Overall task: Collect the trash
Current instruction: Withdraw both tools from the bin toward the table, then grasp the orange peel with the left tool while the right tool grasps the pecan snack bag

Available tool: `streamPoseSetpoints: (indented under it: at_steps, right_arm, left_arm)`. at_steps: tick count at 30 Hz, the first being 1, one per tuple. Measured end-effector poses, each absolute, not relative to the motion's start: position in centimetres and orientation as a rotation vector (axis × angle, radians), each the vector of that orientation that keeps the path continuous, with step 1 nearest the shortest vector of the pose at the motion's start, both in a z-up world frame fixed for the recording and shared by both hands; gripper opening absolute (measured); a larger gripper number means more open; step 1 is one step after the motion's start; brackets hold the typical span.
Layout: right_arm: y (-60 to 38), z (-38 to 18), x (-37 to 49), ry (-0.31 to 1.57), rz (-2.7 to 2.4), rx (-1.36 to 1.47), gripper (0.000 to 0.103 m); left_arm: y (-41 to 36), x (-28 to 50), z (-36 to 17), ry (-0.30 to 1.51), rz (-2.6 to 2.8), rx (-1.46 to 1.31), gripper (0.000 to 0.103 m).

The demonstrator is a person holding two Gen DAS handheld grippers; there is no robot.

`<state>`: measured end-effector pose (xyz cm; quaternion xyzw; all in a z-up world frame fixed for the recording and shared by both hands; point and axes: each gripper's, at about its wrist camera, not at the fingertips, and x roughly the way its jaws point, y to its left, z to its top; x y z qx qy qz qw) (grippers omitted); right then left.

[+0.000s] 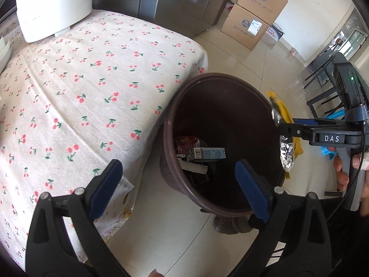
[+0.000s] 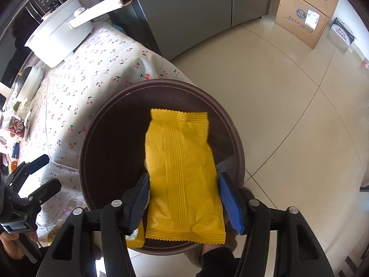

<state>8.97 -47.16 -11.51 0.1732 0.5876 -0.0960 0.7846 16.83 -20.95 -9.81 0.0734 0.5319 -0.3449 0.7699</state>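
A dark brown trash bin (image 1: 169, 120) stands on the floor against the table's corner. At its bottom lie a red can (image 1: 187, 142), a blue-grey carton (image 1: 213, 153) and other scraps. My left gripper (image 1: 177, 180) hangs over the bin's near rim, open, with nothing between its pads. My right gripper (image 2: 183, 198) is above the bin (image 2: 83, 152) with a yellow snack wrapper (image 2: 182, 166) lying flat between its spread blue pads, edges at the pads and not squeezed. From the left wrist view the wrapper (image 1: 287, 155) hangs at the right gripper (image 1: 286, 129), silver lining showing.
The table's cherry-print cloth (image 1: 92, 87) fills the left, with a white pot (image 1: 48, 11) at its far end. Cardboard boxes (image 1: 251, 18) and a grey cabinet (image 2: 184, 7) stand on the tiled floor beyond. A slippered foot (image 1: 230, 224) sits under the bin's near side.
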Motion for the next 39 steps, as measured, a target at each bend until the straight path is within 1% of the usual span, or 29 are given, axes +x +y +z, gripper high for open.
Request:
streamPoseSetpoints:
  at_steps: [1,2,13,23,29,39]
  right_arm:
    - [-46.8,-11.3,9.1,1.266,-0.206,0.369,0.076]
    - [-46.5,-11.0,9.2,1.261,-0.208,0.361,0.078]
    - [-41.2,-7.1,12.5,1.184,-0.125,0.308,0.089]
    - [-35.3,-6.0,16.1,1.171,-0.059,0.256,0.090]
    - [-32.7,-6.2,17.5,1.174,-0.039,0.228,0.090]
    - [-29.2,-6.7,19.3,1.190,-0.011,0.207,0.090]
  left_arm:
    - [-20.3,17.0,-9.4,1.148,-0.737,0.153,0.100]
    - [-19.6,17.2,-9.1,1.142,-0.723,0.149,0.100]
    - [-10.3,19.1,-7.5,1.109,-0.493,0.071,0.102]
    - [-1.2,21.2,-5.7,1.064,-0.271,0.022,0.102]
    - [5.8,23.1,-5.5,1.057,-0.115,-0.044,0.102]
    - [16.2,25.6,-8.6,1.035,0.042,-0.129,0.102]
